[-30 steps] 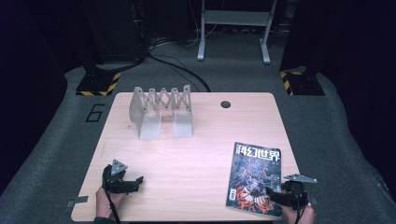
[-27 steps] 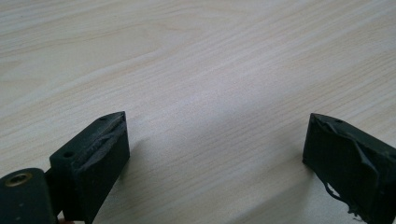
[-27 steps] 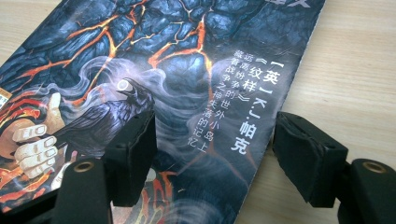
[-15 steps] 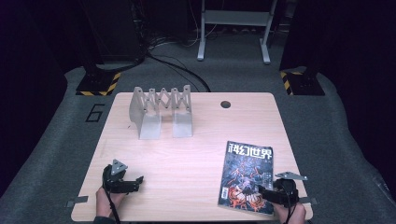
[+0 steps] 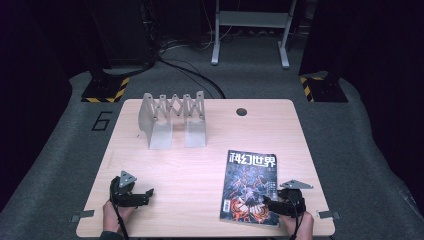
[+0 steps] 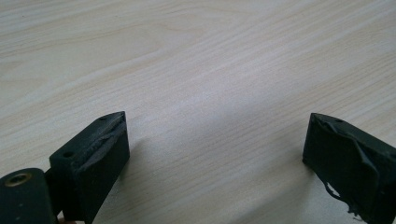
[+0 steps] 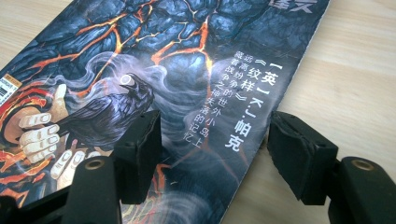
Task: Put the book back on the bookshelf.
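The magazine (image 5: 250, 186) lay flat, cover up, on the near right part of the desk (image 5: 200, 170), with its lower right corner close to the front edge. The desk was a pale wood-grain top with a round cable hole (image 5: 242, 111) near its far edge. A grey metal expanding rack (image 5: 172, 118) stood upright on the far left-centre of the desk, well apart from the magazine. Beyond the desk lay grey carpet, marked with a figure 6 (image 5: 102, 120), and dark equipment stands with black-and-yellow striped bases.

The right gripper (image 7: 212, 140) had its jaws open to a moderate width and set astride the magazine's right edge: one jaw rested on the printed cover, the other stood just off the edge over bare wood. They had not closed on it.

The left gripper (image 6: 215, 149) sat at the near left of the desk, jaws spread wide, holding nothing, with bare wood between them.
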Action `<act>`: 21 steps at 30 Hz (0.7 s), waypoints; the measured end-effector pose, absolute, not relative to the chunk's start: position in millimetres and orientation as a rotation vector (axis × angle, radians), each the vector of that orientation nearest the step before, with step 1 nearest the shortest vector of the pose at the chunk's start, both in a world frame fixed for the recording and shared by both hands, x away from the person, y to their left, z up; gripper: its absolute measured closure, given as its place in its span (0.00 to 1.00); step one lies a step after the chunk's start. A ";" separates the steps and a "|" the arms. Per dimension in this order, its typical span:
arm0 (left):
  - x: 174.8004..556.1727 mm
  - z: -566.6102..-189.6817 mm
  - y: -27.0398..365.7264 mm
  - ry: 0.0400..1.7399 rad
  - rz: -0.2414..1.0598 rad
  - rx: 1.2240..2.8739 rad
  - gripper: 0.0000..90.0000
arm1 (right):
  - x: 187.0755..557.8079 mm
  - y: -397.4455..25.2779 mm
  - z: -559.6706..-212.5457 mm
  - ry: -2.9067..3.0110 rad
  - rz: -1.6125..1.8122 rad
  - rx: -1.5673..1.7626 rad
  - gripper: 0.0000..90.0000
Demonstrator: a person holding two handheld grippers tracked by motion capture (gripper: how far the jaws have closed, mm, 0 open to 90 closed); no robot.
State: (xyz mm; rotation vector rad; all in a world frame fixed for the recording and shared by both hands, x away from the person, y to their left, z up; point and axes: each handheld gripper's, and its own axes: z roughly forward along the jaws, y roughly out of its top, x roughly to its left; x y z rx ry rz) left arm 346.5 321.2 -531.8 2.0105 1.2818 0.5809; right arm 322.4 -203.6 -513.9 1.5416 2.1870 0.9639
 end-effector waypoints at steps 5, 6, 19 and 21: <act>346.5 -531.7 321.1 1.284 0.583 2.011 0.08 | 330.0 -187.5 -513.9 2.232 0.982 1.491 0.39; 346.5 -531.7 321.1 1.283 0.583 2.012 0.08 | 331.6 -184.1 -514.3 2.243 0.987 1.474 0.39; 347.7 -530.6 318.6 1.310 0.583 2.014 0.07 | 344.6 -128.6 -516.4 2.333 1.041 1.356 0.39; 348.6 -531.0 316.8 1.320 0.589 2.002 0.07 | 345.8 -125.5 -516.3 2.355 1.048 1.338 0.39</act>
